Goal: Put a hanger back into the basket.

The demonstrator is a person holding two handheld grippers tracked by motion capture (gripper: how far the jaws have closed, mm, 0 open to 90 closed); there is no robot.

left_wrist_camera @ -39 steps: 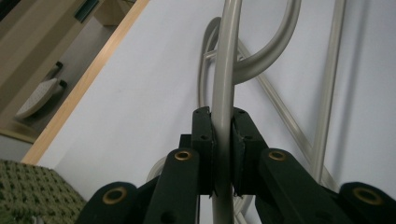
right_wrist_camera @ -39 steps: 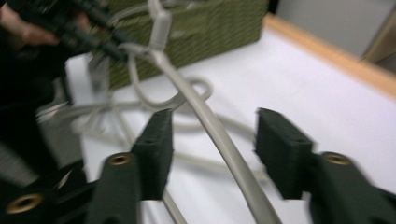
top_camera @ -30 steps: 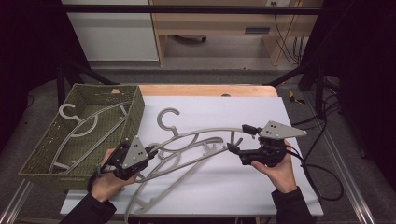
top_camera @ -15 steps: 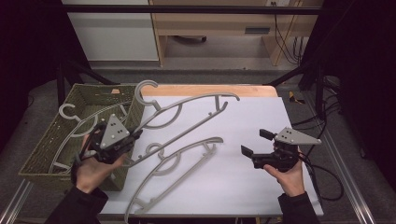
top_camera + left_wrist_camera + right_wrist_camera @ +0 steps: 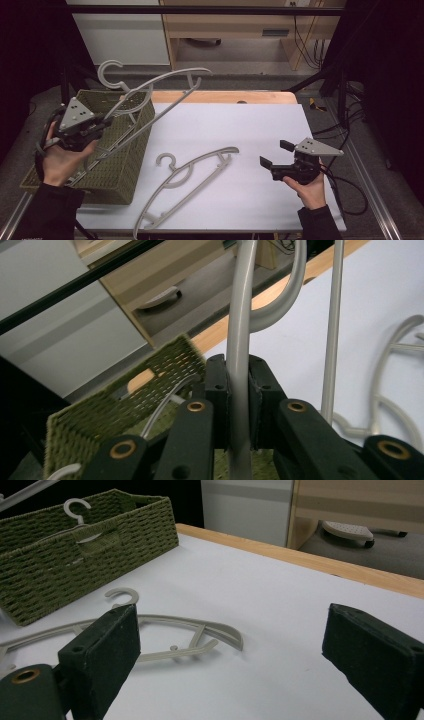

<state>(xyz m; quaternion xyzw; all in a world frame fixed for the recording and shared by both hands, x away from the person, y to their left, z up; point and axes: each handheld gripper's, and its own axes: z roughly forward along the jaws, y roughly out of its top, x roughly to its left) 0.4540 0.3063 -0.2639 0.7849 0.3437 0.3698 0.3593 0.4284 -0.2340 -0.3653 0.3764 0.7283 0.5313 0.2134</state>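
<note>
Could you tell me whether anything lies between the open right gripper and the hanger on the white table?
Nothing visible does. The right gripper has its jaws open, and bare white table lies between it and the hanger. The green basket stands beyond the hanger, off that path.

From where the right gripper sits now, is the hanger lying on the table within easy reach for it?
Probably yes. The right gripper is open and holds nothing, and bare table lies between it and the hanger on the table. The left gripper holds the other hanger over the basket.
</note>
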